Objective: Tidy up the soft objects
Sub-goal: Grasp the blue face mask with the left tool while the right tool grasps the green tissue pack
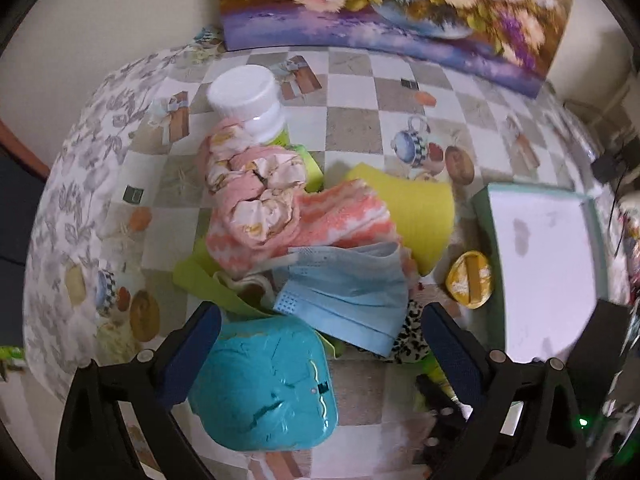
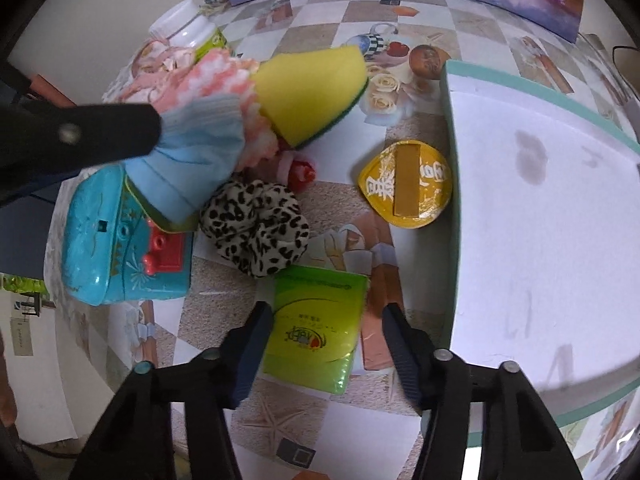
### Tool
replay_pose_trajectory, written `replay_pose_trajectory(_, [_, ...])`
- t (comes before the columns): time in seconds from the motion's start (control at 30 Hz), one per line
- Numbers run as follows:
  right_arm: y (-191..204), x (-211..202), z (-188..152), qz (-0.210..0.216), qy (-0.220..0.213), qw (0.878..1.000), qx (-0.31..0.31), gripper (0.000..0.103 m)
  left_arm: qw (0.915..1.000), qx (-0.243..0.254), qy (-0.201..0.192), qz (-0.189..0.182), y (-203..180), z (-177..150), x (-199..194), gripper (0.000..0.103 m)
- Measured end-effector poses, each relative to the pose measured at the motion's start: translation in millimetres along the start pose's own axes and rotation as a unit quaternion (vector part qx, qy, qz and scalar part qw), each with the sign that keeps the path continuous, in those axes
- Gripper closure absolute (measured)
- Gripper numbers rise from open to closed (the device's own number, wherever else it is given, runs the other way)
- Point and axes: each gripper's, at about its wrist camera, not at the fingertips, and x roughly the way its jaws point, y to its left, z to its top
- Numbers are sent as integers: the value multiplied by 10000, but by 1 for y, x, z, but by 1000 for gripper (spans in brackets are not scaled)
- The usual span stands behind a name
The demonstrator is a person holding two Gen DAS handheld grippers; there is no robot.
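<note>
Nearest my left wrist camera, the left gripper (image 1: pixel 320 344) stands wide open with nothing between its blue-padded fingers (image 1: pixel 192 354); a teal plastic case (image 1: pixel 266 388) lies just inside the left finger, though I cannot tell whether they touch. Beyond it, a blue face mask (image 1: pixel 344 292) rests on the heap of soft items: a pink-and-white knitted cloth (image 1: pixel 336 220), a rolled floral fabric (image 1: pixel 256 184) on top of it, and a yellow sponge (image 1: pixel 416 208) tucked behind. A white-capped bottle (image 1: pixel 248 100) stands at the far end of the heap. A leopard-print scrunchie (image 1: pixel 412 336) peeks from under the mask. To the right sit a yellow sealed cup (image 1: pixel 470 278) and a white tray (image 1: pixel 540 272) with green rim, on the checked tablecloth (image 1: pixel 360 120).

Nearest my right wrist camera, the right gripper (image 2: pixel 324 344) is likewise spread open and empty, its fingers flanking a green tissue pack (image 2: pixel 316 328) lying flat on the cloth without gripping it. Farther on, the scrunchie (image 2: pixel 256 228) lies between the teal case (image 2: pixel 116 240) and the yellow cup (image 2: pixel 408 184). The mask (image 2: pixel 192 152), knitted cloth (image 2: pixel 216 76) and sponge (image 2: pixel 312 92) pile up at upper left, partly behind my left gripper's dark arm (image 2: pixel 76 136). The tray (image 2: pixel 540 200) fills the right side.
</note>
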Motion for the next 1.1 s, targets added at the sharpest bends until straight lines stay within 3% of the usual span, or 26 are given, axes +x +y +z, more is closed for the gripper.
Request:
replay_pose_trajectory(0.2, [-9,-4,1,22,-67,10000,0,55,9983,503,238,187,-22,5,14,3])
replay_pose_trajectory(0.3, [-22,-17,1,143,-152,9998,80,69,9956,754,368,427,-33,7,23,3])
replay_pose_trajectory(0.53, [-35,-30,5,348,-165,9992,99,70,9911,932,659,690,-48,12,46,11])
replay_pose_trajectory(0.63, [-37,-24,4,334,-140,9992,140,70,9911,865,653,778,-47,15,50,23])
replay_pose_trajectory(0.83, [-46,-23,-1,365,-211,9988,265,69,9938,719,607,590,-45,17,49,47])
replay_pose_trajectory(0.87, [-47,-24,0,378,-226,9986,277,69,9943,693,611,526,-44,17,50,55])
replay_pose_trajectory(0.9, [-48,-25,-1,381,-236,9986,281,67,9949,671,603,455,-43,17,48,63])
replay_pose_trajectory(1.0, [-50,-27,-2,328,-212,9989,266,43,9960,591,587,308,-39,18,50,72])
replay_pose_trajectory(1.1, [-48,-23,-1,297,-166,9991,251,43,9975,462,506,177,-32,19,47,78])
